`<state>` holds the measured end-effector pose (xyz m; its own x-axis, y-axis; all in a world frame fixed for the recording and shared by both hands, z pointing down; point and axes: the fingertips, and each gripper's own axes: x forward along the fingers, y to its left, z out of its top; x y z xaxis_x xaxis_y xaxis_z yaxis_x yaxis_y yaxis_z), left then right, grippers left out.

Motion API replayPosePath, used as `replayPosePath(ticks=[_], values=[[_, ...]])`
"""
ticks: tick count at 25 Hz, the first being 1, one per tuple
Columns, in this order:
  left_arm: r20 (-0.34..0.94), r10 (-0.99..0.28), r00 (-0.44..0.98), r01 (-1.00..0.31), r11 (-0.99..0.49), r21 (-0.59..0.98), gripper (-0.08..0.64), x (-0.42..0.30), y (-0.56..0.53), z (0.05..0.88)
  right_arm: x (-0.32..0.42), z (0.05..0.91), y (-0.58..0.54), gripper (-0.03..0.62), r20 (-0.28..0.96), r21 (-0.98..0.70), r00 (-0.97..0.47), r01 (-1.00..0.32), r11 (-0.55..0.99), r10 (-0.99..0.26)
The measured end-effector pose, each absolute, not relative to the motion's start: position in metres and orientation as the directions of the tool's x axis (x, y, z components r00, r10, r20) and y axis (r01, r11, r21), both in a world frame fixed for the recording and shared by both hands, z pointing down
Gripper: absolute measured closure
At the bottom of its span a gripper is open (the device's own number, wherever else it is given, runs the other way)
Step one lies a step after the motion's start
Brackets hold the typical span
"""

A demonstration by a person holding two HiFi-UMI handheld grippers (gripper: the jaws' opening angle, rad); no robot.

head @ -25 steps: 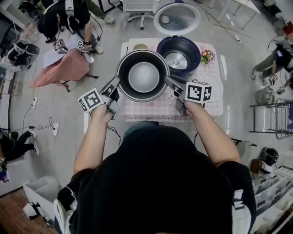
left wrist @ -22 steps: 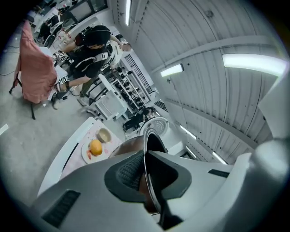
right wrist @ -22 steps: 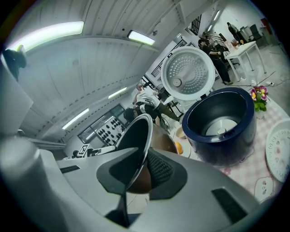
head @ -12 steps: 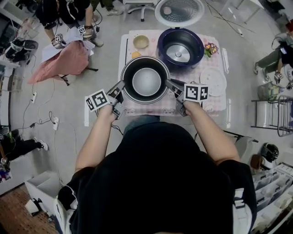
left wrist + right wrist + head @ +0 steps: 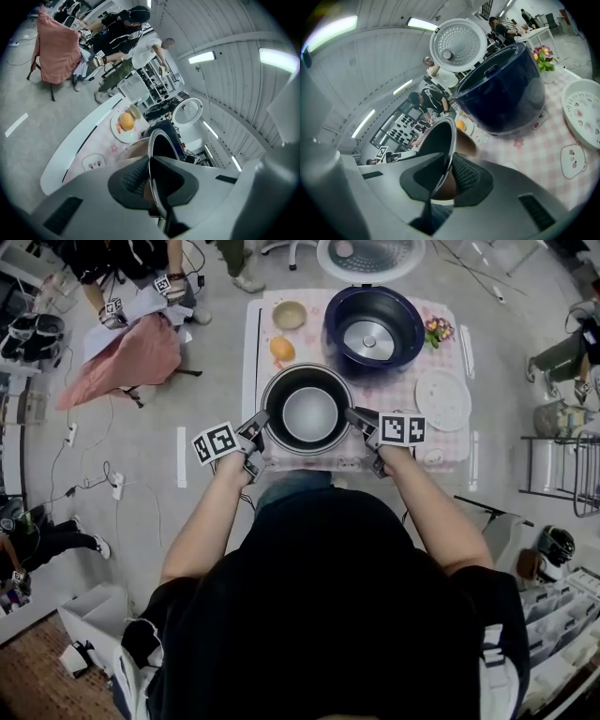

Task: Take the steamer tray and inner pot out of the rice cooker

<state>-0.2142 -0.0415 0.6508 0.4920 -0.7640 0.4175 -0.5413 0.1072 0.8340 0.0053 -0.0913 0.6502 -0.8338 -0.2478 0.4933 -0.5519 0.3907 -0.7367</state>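
The head camera looks steeply down over the person's own head and shoulders onto the table (image 5: pixel 394 395), seeing its whole top from well above. The left gripper (image 5: pixel 261 424) camera sits just behind its jaws, very near, and looks tilted across the table from the left side of the pot (image 5: pixel 309 413). The right gripper (image 5: pixel 356 418) camera mirrors it from the right side. All three views share the pot rim and the cooker lid (image 5: pixel 370 257).

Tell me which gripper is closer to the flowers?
Right. The right gripper clamps the inner pot on the side nearer the flowers. The left gripper clamps the opposite side, with the whole pot between it and them.
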Motion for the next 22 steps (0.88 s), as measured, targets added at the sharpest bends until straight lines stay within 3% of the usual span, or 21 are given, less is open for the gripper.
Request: replayPosePath(ticks=[11, 22], values=[[0.474, -0.722, 0.504, -0.525, 0.179, 0.832, 0.522, -0.215, -0.041, 0.691, 0.007, 0.692, -0.086, 0.528, 0.547, -0.737, -0.812, -0.583, 0.342, -0.204], [0.446, -0.732, 0.515, -0.497, 0.168, 0.851, 0.52, -0.219, -0.048, 0.696, 0.003, 0.697, -0.089, 0.525, 0.533, -0.733, -0.814, -0.58, 0.355, -0.23]])
